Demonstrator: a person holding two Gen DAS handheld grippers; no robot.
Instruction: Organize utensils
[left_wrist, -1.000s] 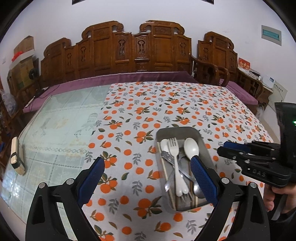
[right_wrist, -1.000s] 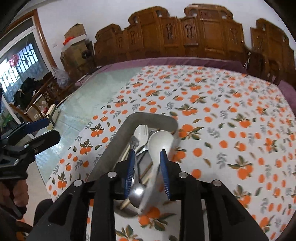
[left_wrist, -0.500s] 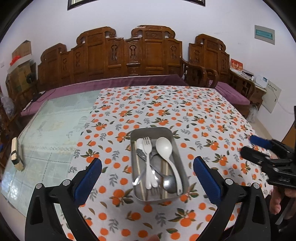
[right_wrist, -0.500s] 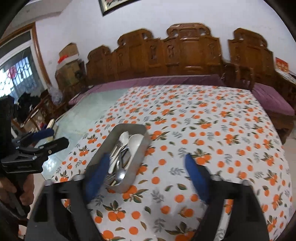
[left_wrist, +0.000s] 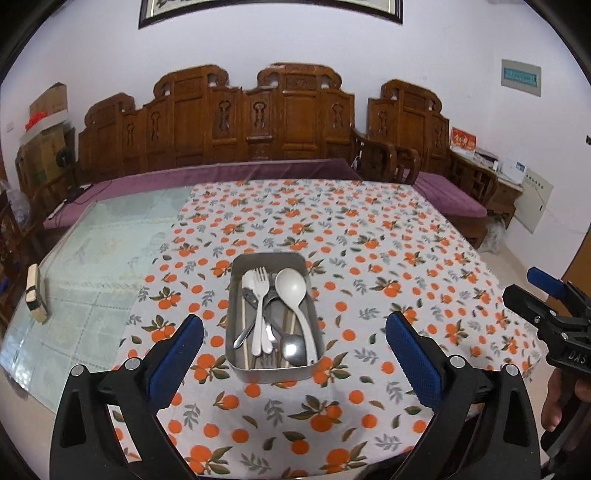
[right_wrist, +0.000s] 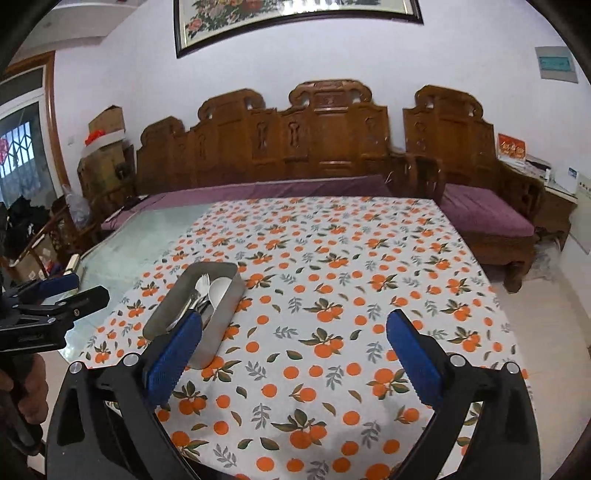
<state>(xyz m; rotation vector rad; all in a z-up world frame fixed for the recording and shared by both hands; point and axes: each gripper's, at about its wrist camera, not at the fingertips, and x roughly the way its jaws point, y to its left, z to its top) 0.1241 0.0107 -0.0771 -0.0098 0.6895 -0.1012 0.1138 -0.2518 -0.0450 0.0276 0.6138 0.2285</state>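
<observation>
A metal tray (left_wrist: 236, 280) sits on the orange-patterned tablecloth (left_wrist: 369, 258). In it lie a white spoon (left_wrist: 291, 286), a white fork (left_wrist: 258, 291), metal cutlery (left_wrist: 291, 347) and wooden chopsticks (left_wrist: 243, 321). My left gripper (left_wrist: 293, 349) is open and empty, held back above the tray's near end. My right gripper (right_wrist: 293, 352) is open and empty, to the right of the tray (right_wrist: 225, 314). Each gripper shows at the edge of the other's view, the right one (left_wrist: 535, 295) and the left one (right_wrist: 59, 291).
Bare glass table top (left_wrist: 92, 258) lies left of the cloth, with a small wooden block (left_wrist: 35, 295) near its left edge. A carved wooden bench (left_wrist: 258, 122) with purple cushions stands behind the table. The table's near edge is just below both grippers.
The right gripper let go of the white spoon, opened wide and drew back to the right. Both grippers pulled back and up from the tray. The spoon now lies in the tray.
</observation>
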